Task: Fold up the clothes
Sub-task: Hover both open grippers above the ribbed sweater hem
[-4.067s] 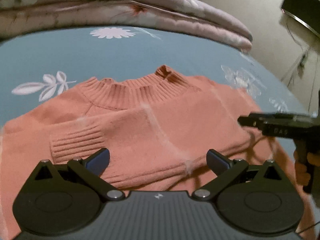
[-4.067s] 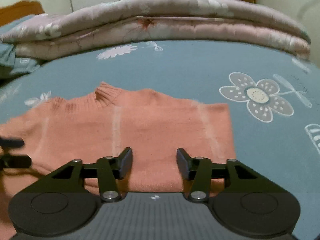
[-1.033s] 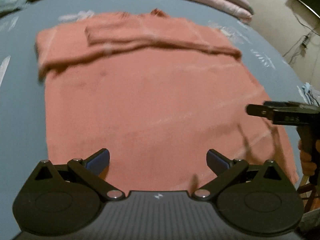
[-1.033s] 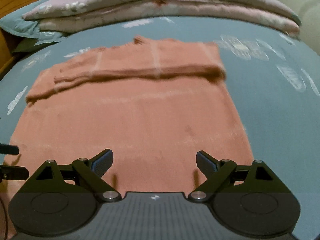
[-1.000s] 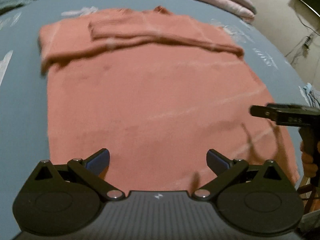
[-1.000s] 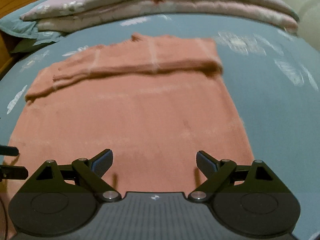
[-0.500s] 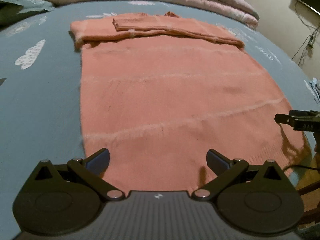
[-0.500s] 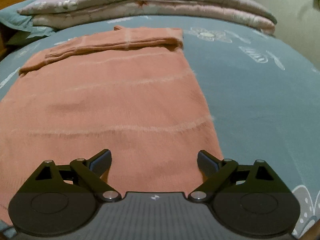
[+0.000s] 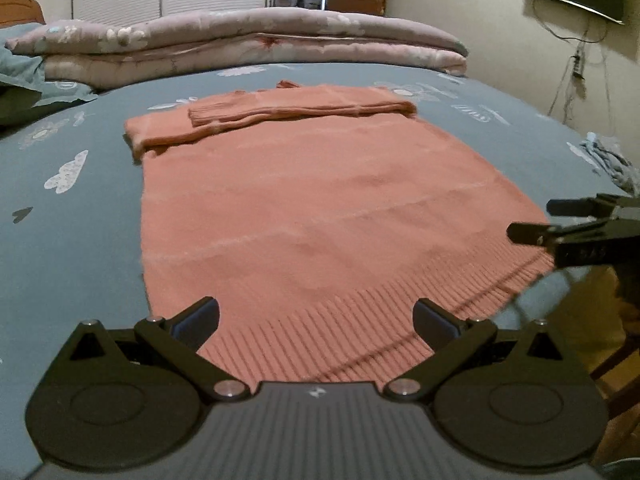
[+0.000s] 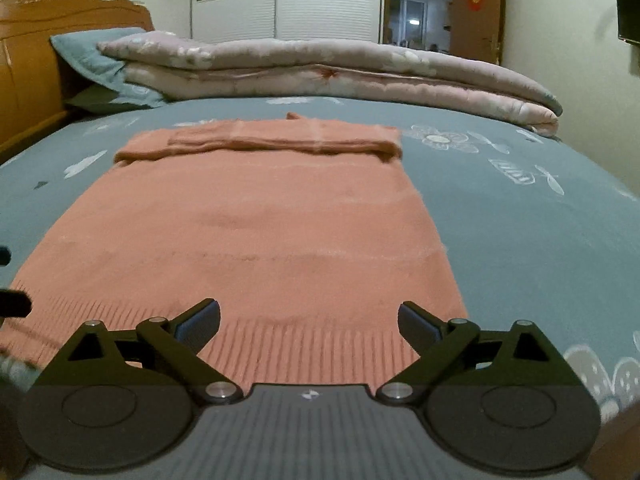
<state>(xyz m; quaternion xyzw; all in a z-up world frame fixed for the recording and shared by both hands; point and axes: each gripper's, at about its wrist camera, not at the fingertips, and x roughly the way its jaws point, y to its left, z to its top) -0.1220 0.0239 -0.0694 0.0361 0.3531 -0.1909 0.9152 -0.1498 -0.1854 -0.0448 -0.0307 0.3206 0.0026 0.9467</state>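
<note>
Left wrist view: sweater [image 9: 320, 200] lies lengthwise on the bed [image 9: 72, 240], hem nearest, collar apparently far; both grippers [image 9: 316, 316] [image 10: 308, 316] hover, jaws spread.

Dim, warm indoor light; a brighter glow shows through the doorway [image 10: 416, 16] beyond the quilt [image 10: 320, 68]; fisheye bends the edges, corners black; sweater [image 9: 320, 208] softly blurred, faint shadows near its hem.

Left hand-held gripper [image 9: 316, 318] and right hand-held gripper [image 10: 308, 318] both gape wide, side by side.
</note>
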